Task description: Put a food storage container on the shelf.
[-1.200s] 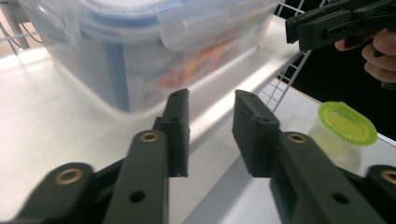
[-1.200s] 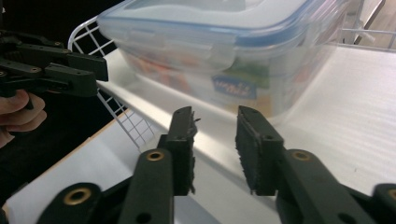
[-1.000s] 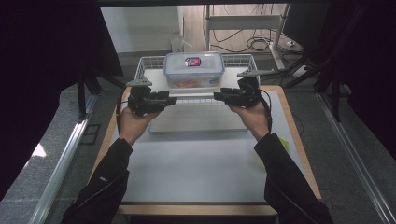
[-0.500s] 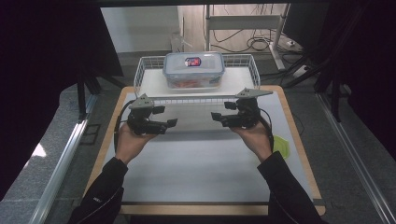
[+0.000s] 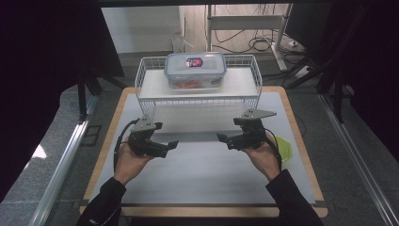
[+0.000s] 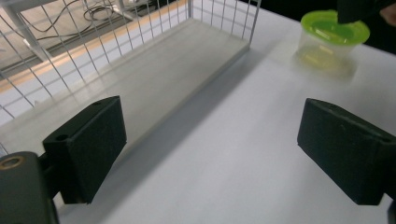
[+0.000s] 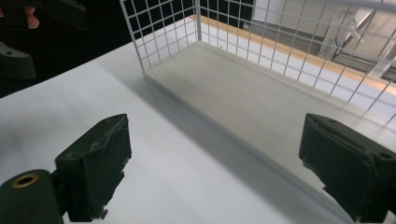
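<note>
Beyond the wood-edged table (image 5: pixel 301 141) lies grey floor (image 5: pixel 47 155) with a metal rail (image 5: pixel 61 165) at the left — black cables (image 5: pixel 254 44) coil under a pale shelf frame (image 5: pixel 244 21), dark screens flanking both sides.

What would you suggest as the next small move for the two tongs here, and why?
Probably swing the right tongs toward the green-lidded tub beside that hand. Both the right and the left tongs are open and empty above the white mat, the lidded box already sits on the wire rack, and the tub is the one loose item on the mat.
</note>
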{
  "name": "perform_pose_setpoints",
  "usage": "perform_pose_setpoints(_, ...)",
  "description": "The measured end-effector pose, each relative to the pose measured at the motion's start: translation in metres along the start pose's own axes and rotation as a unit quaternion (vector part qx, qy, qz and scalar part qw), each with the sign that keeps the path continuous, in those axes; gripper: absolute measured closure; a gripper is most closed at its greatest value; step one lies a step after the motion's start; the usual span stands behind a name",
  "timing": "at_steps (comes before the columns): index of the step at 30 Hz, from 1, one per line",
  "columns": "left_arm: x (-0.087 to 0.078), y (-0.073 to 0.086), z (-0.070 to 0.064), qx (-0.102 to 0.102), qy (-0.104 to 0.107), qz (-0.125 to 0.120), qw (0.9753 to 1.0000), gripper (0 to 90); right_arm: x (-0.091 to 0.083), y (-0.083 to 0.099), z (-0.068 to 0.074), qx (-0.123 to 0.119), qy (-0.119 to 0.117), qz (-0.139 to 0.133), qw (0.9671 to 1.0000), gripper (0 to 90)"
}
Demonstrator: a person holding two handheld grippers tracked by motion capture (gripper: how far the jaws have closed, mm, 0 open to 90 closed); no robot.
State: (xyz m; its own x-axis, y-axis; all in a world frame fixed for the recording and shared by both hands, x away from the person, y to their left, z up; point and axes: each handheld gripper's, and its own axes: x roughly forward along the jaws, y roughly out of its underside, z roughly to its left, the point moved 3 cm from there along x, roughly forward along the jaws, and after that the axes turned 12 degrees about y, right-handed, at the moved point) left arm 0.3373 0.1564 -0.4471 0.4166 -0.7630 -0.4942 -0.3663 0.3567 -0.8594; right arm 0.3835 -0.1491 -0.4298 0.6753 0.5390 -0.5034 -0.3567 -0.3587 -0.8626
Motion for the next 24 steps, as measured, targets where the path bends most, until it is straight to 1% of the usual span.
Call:
perform_pose_setpoints(4,0.001,0.015,-0.005,0.001,-0.002,0.0,1.0,4.9,-0.003,0.012,0.002,0.004,-0.001,0.005,1.0,8.0)
perform_pose_setpoints(5,0.002,0.02,-0.007,0.001,-0.003,-0.002,1.0,4.5,-0.003,0.015,0.002,0.004,0.0,0.005,1.0,7.8)
perform_pose_setpoints(7,0.002,0.029,-0.009,0.004,-0.007,0.003,1.0,3.5,-0.005,0.021,0.004,0.006,0.0,0.007,1.0,7.6)
perform_pose_setpoints(9,0.001,0.038,-0.011,0.001,-0.011,0.002,0.9999,2.9,-0.006,0.029,0.006,0.007,0.0,0.008,0.9999,7.4)
perform_pose_setpoints(11,0.001,0.048,-0.013,0.0,-0.009,0.003,1.0,2.1,-0.007,0.035,0.008,0.004,0.0,0.01,0.9999,7.2)
perform_pose_setpoints(13,0.0,0.057,-0.016,0.004,-0.016,0.004,0.9999,1.6,-0.009,0.043,0.01,0.0,0.002,0.014,0.9999,7.1)
perform_pose_setpoints(17,-0.004,0.069,-0.02,0.013,-0.027,-0.001,0.9996,0.8,-0.011,0.057,0.014,-0.005,0.007,0.023,0.9997,7.1)
perform_pose_setpoints(19,-0.005,0.075,-0.023,0.019,-0.03,0.004,0.9994,0.6,-0.012,0.064,0.016,-0.006,0.007,0.029,0.9995,7.0)
perform_pose_setpoints(21,-0.005,0.08,-0.025,0.02,-0.031,0.006,0.9993,0.4,-0.013,0.071,0.018,-0.011,0.009,0.034,0.9993,7.0)
perform_pose_setpoints(24,-0.002,0.089,-0.028,0.023,-0.031,0.018,0.9991,0.1,-0.013,0.08,0.021,-0.018,0.01,0.044,0.9988,7.0)
